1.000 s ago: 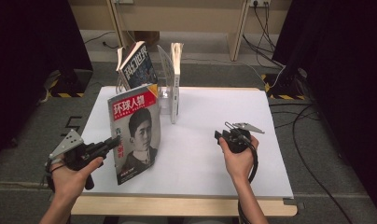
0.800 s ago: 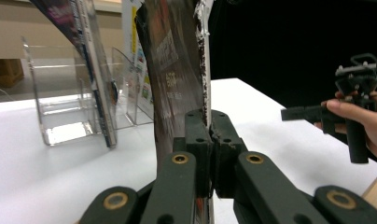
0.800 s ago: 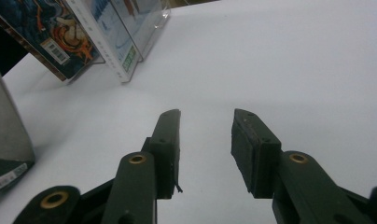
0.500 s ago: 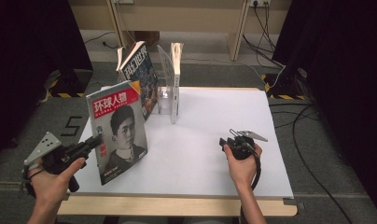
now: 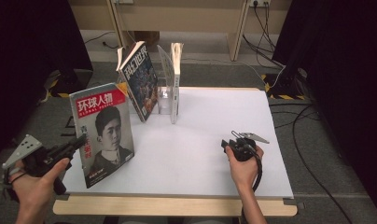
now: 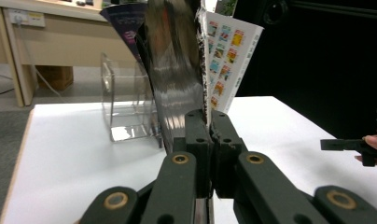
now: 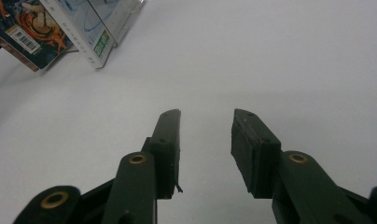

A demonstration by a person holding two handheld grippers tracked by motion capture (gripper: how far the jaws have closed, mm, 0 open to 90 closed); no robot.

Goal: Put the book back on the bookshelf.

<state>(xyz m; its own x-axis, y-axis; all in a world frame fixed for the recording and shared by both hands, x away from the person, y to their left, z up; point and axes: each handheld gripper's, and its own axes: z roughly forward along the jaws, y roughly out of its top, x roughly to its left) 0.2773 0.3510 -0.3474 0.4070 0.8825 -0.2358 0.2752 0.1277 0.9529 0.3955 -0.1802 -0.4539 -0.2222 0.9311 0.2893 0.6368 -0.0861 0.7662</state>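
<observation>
A magazine with a portrait cover and a red title band [image 5: 102, 130] stands nearly upright over the table's left edge. My left gripper [image 5: 79, 141] is shut on its lower left edge. In the left gripper view the glossy pages [image 6: 175, 79] rise edge-on from between the pressed-together jaws of that gripper [image 6: 207, 123]. My right gripper [image 5: 226, 143] hovers low over the white table [image 5: 214, 116] right of centre, pointing left. Its jaws [image 7: 205, 116] stand open with nothing between them.
A clear acrylic stand [image 5: 164, 100] sits at the back of the table. A blue-covered magazine [image 5: 139, 79] leans against its left side and a thin white one [image 5: 175, 79] stands at its right. Cables lie on the floor at the right.
My left hand has carried the portrait magazine leftward, off toward the table's left edge, and it now stands more upright. My right hand has drifted slightly down and toward the near edge.
</observation>
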